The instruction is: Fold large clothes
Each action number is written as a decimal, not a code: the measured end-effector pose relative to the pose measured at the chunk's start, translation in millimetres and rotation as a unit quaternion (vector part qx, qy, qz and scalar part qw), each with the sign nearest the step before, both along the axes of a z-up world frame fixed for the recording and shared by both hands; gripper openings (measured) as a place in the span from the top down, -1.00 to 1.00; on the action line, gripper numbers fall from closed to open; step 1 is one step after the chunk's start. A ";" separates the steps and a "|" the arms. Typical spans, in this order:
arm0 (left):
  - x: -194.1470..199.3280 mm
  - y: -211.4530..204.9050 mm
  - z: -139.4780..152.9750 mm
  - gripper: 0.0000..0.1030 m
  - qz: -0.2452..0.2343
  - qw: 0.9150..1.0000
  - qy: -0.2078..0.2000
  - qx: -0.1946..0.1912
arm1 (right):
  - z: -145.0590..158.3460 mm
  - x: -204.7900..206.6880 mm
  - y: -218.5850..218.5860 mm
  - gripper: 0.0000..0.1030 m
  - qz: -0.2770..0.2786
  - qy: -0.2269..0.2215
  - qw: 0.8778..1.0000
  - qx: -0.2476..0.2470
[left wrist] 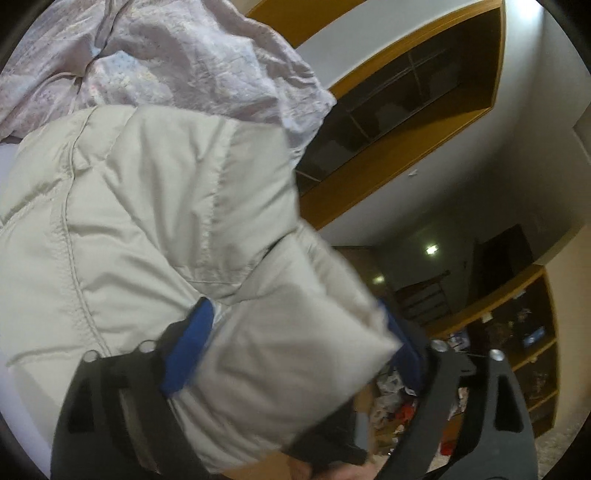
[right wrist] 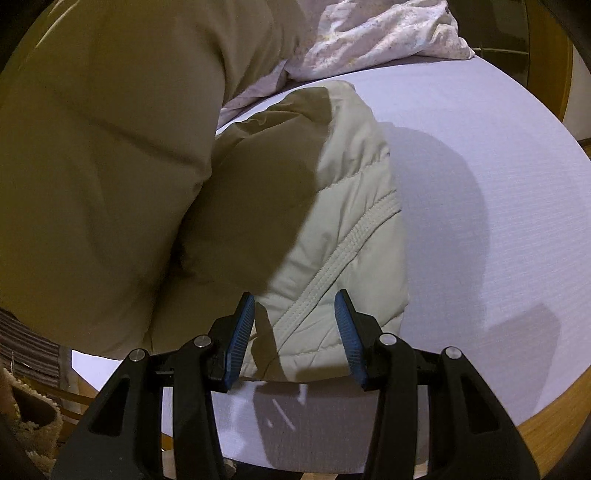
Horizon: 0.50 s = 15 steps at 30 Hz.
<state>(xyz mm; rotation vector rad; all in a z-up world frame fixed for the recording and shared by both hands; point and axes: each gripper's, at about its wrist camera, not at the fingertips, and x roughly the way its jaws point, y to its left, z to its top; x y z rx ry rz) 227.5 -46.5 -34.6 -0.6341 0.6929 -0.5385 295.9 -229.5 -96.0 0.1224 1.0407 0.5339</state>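
Two claws work one puffy cream quilted jacket [right wrist: 343, 229]: left claw [left wrist: 295, 354] grips a thick fold, right claw [right wrist: 295, 332] open at the hem, six o'clock. Soft, light, slippery; take the stitched edge.

— What surrounds the bed?
— White walls [left wrist: 424, 206] and a wooden-framed dark cabinet [left wrist: 406, 92] with shelves; a second wooden shelf unit [left wrist: 532, 354] stands further off.
— Any light?
— Two small ceiling lamps [left wrist: 431, 249] glow down a dim passage.
— And the bed?
— A pale lilac sheet [right wrist: 498, 221] over a wooden frame [right wrist: 546, 439]; crumpled floral bedding [right wrist: 376, 33] lies at its far edge.
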 end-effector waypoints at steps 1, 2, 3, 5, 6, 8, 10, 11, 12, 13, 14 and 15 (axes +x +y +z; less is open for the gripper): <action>-3.4 4.4 1.8 -0.75 0.000 1.000 -0.003 -0.005 | -0.2 0.6 0.4 0.08 0.001 0.000 1.000 -0.001; -8.1 8.2 7.3 -0.77 0.002 1.000 -0.004 -0.009 | -0.4 0.9 1.0 0.08 0.001 0.000 1.000 -0.001; -13.0 15.9 11.5 -0.78 0.010 1.000 -0.006 -0.012 | -0.7 1.7 1.1 0.08 0.000 0.001 1.000 0.001; -23.1 26.7 16.0 -0.79 0.029 0.999 -0.010 -0.009 | -1.5 4.6 1.6 0.08 -0.002 0.002 1.000 0.003; -26.4 35.8 18.1 -0.79 0.047 0.999 -0.013 0.001 | -1.8 5.1 1.5 0.08 -0.003 0.003 1.000 0.004; -28.2 51.2 18.1 -0.79 0.077 0.997 -0.009 0.018 | -1.9 3.1 -0.1 0.08 -0.006 0.004 1.000 0.005; -23.9 68.5 11.9 -0.79 0.106 0.994 0.007 0.030 | -1.8 3.7 0.6 0.07 -0.009 0.005 1.000 0.006; -21.9 75.8 8.1 -0.79 0.119 0.992 0.015 0.036 | -1.8 4.2 0.2 0.07 -0.010 0.005 1.000 0.005; -19.8 81.0 5.1 -0.79 0.128 0.991 0.022 0.042 | -1.8 5.1 0.9 0.07 -0.012 0.005 1.000 0.005; -17.3 85.5 2.6 -0.79 0.135 0.989 0.028 0.048 | -1.5 5.7 1.4 0.07 -0.013 0.005 1.000 0.005; -16.5 88.7 0.0 -0.79 0.141 0.988 0.032 0.054 | -1.9 0.6 -4.6 0.07 -0.015 0.005 1.000 0.006; -14.4 91.7 -3.3 -0.79 0.145 0.987 0.038 0.059 | -1.5 0.7 -5.1 0.07 -0.017 0.006 1.000 0.006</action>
